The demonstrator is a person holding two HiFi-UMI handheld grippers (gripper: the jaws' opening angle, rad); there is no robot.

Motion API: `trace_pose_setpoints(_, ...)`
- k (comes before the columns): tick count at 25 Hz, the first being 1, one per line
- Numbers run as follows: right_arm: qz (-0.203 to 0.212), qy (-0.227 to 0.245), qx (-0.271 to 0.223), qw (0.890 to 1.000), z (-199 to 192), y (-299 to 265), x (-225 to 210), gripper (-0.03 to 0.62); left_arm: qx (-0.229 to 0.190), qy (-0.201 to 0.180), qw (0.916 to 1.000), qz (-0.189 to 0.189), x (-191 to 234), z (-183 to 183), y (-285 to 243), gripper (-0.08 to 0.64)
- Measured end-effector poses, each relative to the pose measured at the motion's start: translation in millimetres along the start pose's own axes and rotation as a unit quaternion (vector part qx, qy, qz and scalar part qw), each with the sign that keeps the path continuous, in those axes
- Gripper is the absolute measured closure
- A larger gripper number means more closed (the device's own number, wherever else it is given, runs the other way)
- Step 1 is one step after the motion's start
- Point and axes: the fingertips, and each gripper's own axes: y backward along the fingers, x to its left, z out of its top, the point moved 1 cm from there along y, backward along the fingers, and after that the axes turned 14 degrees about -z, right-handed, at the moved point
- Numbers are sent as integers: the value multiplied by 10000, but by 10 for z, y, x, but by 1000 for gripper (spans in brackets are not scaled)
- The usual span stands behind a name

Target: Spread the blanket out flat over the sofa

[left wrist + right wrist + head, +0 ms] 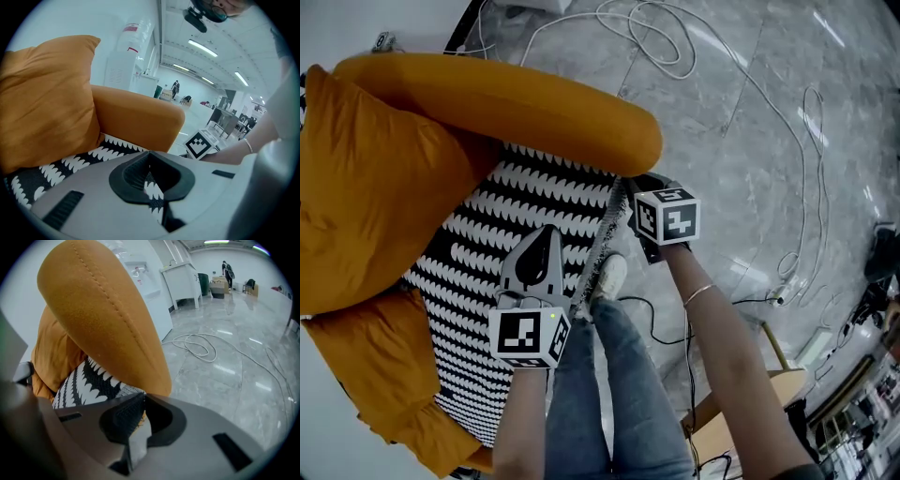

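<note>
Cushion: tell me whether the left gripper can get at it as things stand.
Probably not yet: the left gripper is shut on the blanket, so it must let go first. Otherwise only open blanket lies between it and the cushion.

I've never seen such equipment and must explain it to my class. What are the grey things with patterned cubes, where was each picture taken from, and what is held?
No robot: a person carries two two-jaw grippers; the cubes are parts of them. One picture comes from a head camera looking down; the other two come from cameras riding on each gripper, looking along its jaws. An orange sofa carries a cushion and a black-and-white blanket on its seat. The left gripper and right gripper are each shut on the blanket's edge.
</note>
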Motion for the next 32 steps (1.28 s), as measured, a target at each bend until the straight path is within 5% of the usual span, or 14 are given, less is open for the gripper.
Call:
trace_pose_setpoints(10,25,-184,66,9998,-21,33,-132,568,-36,14,10000,14,-91,31,13,542)
trace_pose_setpoints(20,-1081,-251,-430,9929,125,301,-504,568,-194,-102,9996,-202,-119,47,64,541)
trace_pose_setpoints(26,-943,-617,-1043,9881,363,886,-387,572,-309,-164,9987,-359,-238,175,247,541)
trace_pose_setpoints(32,-824,-458,-1635,9820,560,1496,-28,575,-372,-458,9969,-512,-317,361,522,543)
